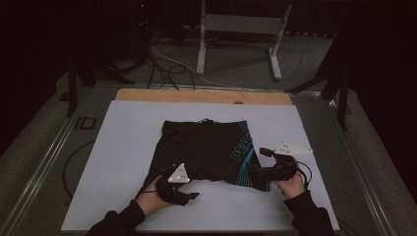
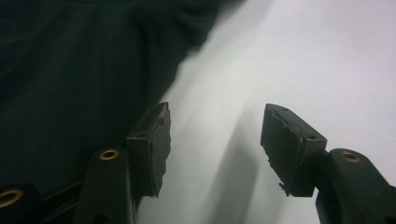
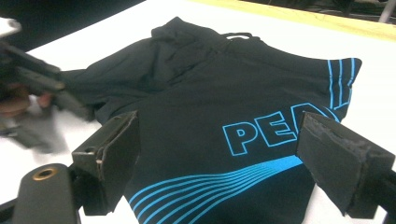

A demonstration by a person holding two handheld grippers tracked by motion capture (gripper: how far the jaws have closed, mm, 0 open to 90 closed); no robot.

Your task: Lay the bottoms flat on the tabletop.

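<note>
Black shorts [image 1: 206, 147] with blue stripes and blue "PEA" lettering [image 3: 261, 130] lie flat on a white board [image 1: 128, 137]. My left gripper [image 1: 189, 195] sits just off the shorts' near left hem, over the bare board. It is open, with the dark cloth [image 2: 70, 79] beside its left jaw and nothing between the jaws [image 2: 215, 114]. My right gripper [image 1: 256, 173] is at the shorts' near right hem, open, its jaws [image 3: 222, 119] straddling the printed leg without closing on it. The left gripper [image 3: 32, 84] appears blurred at the left of the right gripper view.
A wooden strip [image 1: 201, 96] runs along the board's far edge. Behind the table stand a metal-legged frame [image 1: 241, 24] and loose cables [image 1: 162, 64] on the floor. Another cable [image 1: 69, 167] loops at the board's left. Bare board lies left and right of the shorts.
</note>
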